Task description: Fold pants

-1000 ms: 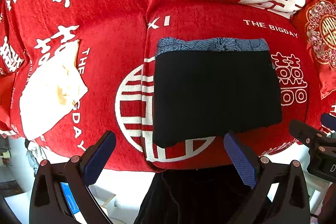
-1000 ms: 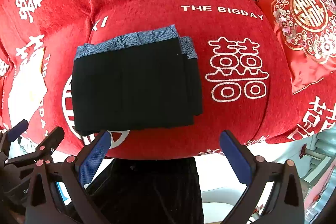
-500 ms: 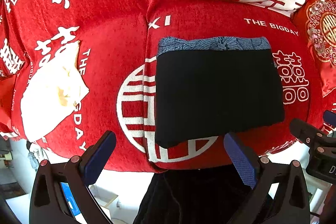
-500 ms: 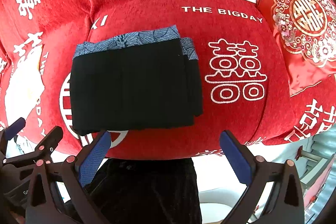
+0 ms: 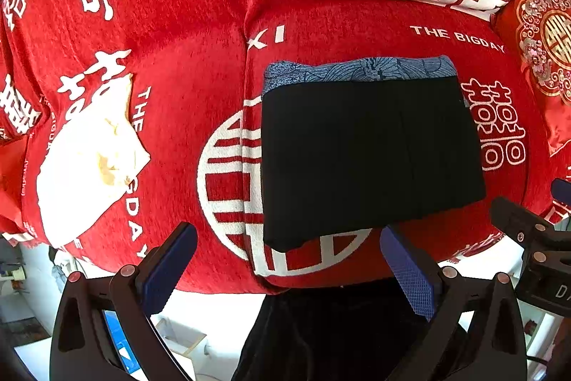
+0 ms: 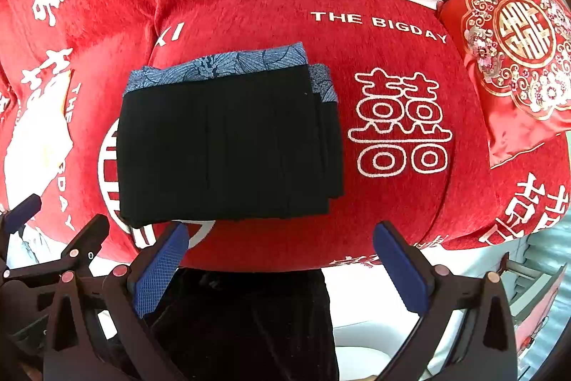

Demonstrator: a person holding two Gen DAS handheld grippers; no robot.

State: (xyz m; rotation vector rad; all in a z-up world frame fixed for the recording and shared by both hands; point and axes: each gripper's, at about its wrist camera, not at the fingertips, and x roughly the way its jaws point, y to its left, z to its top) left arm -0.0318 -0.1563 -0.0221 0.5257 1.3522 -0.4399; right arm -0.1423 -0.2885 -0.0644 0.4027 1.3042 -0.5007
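fingers [image 5: 410, 266] spread, empty | pants [image 5: 367, 152] folded, unmoved | both grippers unmoved

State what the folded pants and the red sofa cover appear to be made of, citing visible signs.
Folded pants: matte black woven cloth, probably, with faint lengthwise lines; its blue patterned band looks like printed cotton. Red sofa cover: fuzzy, chenille-like pile with white motifs.

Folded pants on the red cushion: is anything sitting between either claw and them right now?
Nothing visible does. The folded pants lie flat on the red cushion, and only bare cushion fabric separates their near edge from the open right claw and the open left claw. The white cloth lies off to the side.
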